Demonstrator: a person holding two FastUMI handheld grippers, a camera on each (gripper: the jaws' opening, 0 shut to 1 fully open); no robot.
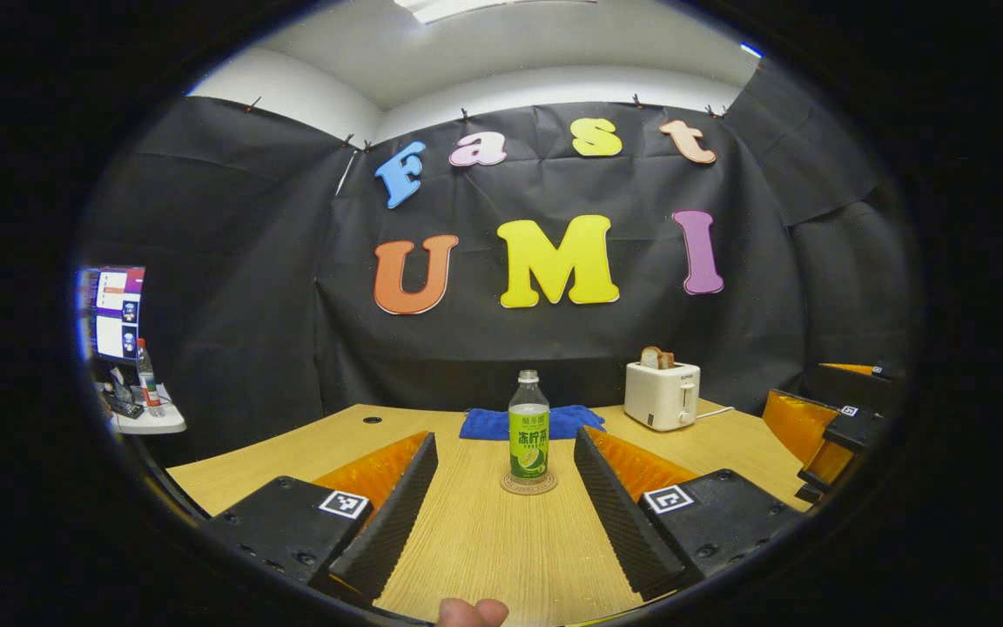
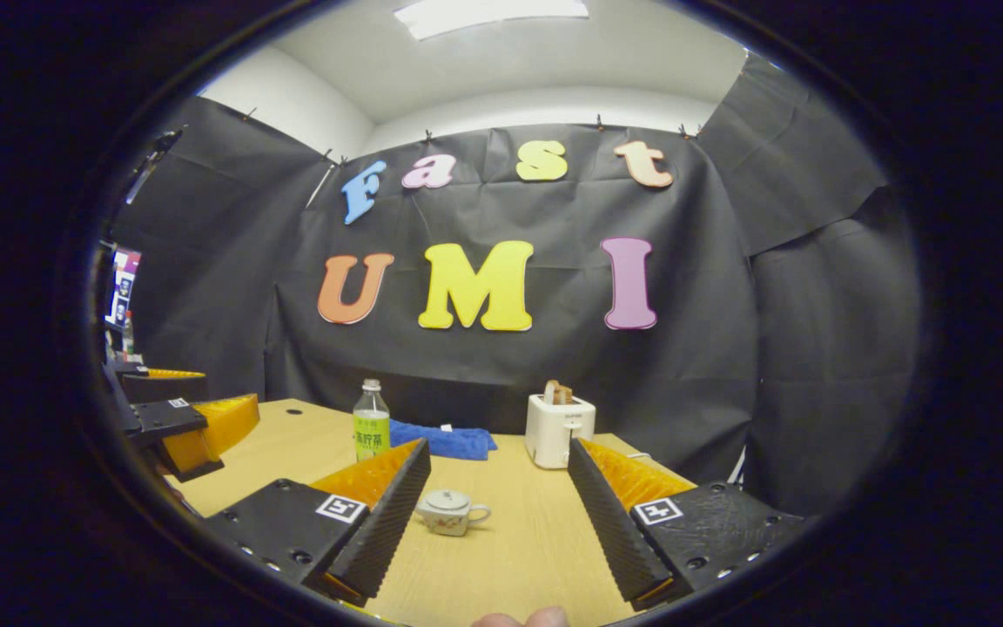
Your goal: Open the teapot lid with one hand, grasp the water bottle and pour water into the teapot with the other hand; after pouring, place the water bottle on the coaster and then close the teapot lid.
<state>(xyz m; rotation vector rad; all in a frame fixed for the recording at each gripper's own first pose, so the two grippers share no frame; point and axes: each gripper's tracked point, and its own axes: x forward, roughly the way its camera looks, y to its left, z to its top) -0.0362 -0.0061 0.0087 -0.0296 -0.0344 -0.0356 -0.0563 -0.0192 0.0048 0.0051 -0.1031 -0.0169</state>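
Both grippers hang wide open above a wooden table (image 1: 484,540), neither holding anything. Between the spread fingers of the left gripper (image 1: 501,505), straight ahead and well beyond the fingertips, a water bottle (image 1: 528,427) with a green label stands upright on a round coaster (image 1: 528,484), its cap off or clear, hard to tell at this range. Behind the bottle lies a folded blue cloth (image 1: 484,424), and farther off toward the left gripper's right side stands a white toaster (image 1: 662,394) with slices of bread (image 1: 656,357) poking from its slots. At the right edge of the left gripper view the other gripper shows, apart from the bottle and the toaster. A fingertip (image 1: 471,612) of the holding hand peeks in at the bottom of that view.

Ahead of the right gripper (image 2: 497,505), a small pale teapot (image 2: 451,510) sits on the table with its lid (image 2: 447,498) on, close beside the tip of the gripper's left finger (image 2: 388,514) and not touched by it; its handle points toward the open gap. Beyond that finger stands the bottle, with the blue cloth just behind it, and the toaster is straight ahead past the fingertips. At the left edge of the right gripper view the left gripper appears, well apart from the teapot.
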